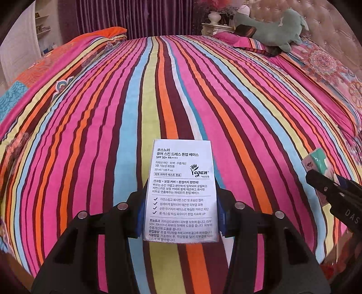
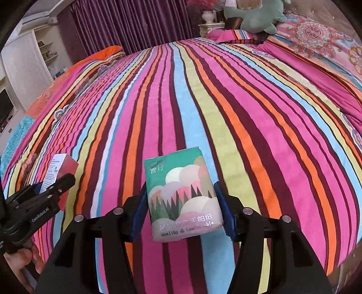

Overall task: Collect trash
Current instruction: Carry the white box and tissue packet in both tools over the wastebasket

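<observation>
White card with black Korean print covers the face of the slim cosmetics box [image 1: 181, 192], which stands lengthwise between the two blue-padded fingers of the left tool [image 1: 181, 217], clamped on both long sides and held up above the bed. From the right wrist view the same box [image 2: 61, 174] shows a red side panel, and the left tool [image 2: 48, 191] gripping it sits low at the left edge with a bit of the person's hand below it.

The soft green and pink pack of pocket tissues [image 2: 183, 199], printed with rounded clouds, pointed trees and English lettering along its bottom, is pinched the same way in the right tool [image 2: 183, 214], its blue pads pressing in on either flank. In the left wrist view that tissue pack [image 1: 316, 162] peeks in at the right edge, with the black fingers of the right tool [image 1: 328, 183] closed round it. The two tools hang side by side, apart from one another.

Under both lies a bedspread of long stripes [image 1: 113, 113] in pink, maroon, orange, pale blue and yellow-green, running away toward the far side of the bed. At the head end a grey-green plush toy [image 1: 278, 29] rests on a pink patterned pillow against a tufted beige headboard [image 1: 328, 20]. Dark purple curtains [image 1: 135, 15] hang behind the bed, and white shelving [image 1: 25, 45] stands at the left.
</observation>
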The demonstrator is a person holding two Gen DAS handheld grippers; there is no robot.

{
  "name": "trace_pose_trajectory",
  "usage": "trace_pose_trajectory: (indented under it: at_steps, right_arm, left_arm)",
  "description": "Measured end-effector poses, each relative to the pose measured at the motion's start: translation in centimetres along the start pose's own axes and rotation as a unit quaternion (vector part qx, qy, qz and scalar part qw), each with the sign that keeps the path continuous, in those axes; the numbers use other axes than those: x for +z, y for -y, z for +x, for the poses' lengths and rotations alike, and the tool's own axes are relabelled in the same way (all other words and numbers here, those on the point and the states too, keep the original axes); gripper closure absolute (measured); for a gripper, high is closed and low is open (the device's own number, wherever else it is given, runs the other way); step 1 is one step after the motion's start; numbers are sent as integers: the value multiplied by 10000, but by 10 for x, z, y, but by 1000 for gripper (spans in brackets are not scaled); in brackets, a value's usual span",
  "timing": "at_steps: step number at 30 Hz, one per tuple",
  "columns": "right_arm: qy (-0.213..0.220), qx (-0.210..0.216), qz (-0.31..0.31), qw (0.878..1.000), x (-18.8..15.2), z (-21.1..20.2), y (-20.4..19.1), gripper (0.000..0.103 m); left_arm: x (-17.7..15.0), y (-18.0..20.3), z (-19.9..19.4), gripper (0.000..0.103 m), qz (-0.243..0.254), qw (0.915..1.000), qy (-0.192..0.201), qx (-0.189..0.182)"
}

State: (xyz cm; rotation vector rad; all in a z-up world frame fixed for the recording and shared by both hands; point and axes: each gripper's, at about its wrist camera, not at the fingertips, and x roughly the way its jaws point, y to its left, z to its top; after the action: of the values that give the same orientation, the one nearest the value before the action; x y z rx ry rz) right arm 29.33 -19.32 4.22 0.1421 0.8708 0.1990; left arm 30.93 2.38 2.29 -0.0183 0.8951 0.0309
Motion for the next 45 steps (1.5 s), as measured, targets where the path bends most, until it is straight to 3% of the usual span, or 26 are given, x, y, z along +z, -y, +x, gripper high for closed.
trace_pose_trajectory:
  at_steps: [18, 28, 34, 39, 43, 45]
  right_arm:
    - [18, 280, 118, 9995, -93, -84, -27, 49]
    - [-477, 420, 200, 9978, -156, -98, -36, 49]
    - [-1051, 499, 548, 9917, -191, -87, -32, 49]
    - [-1803, 478, 883, 9785, -220, -62, -26, 49]
    - [-2418, 500, 1286, 9605, -240, -37, -15, 49]
    - [-2748, 499, 1501, 9484, -250, -23, -10, 49]
  left_arm:
    - [-117, 6, -95, 56, 302, 9995, 30, -99]
    - [-190, 8, -115, 56, 333, 9987, -314, -236]
    - [-237, 10, -100, 56, 70, 9943, -930, -510]
    - [-263, 12, -71, 56, -21, 9846, -1643, -596]
    - [-280, 9, -45, 56, -244, 9707, -2268, -751]
    - [-292, 10, -27, 56, -368, 9577, -2719, -869]
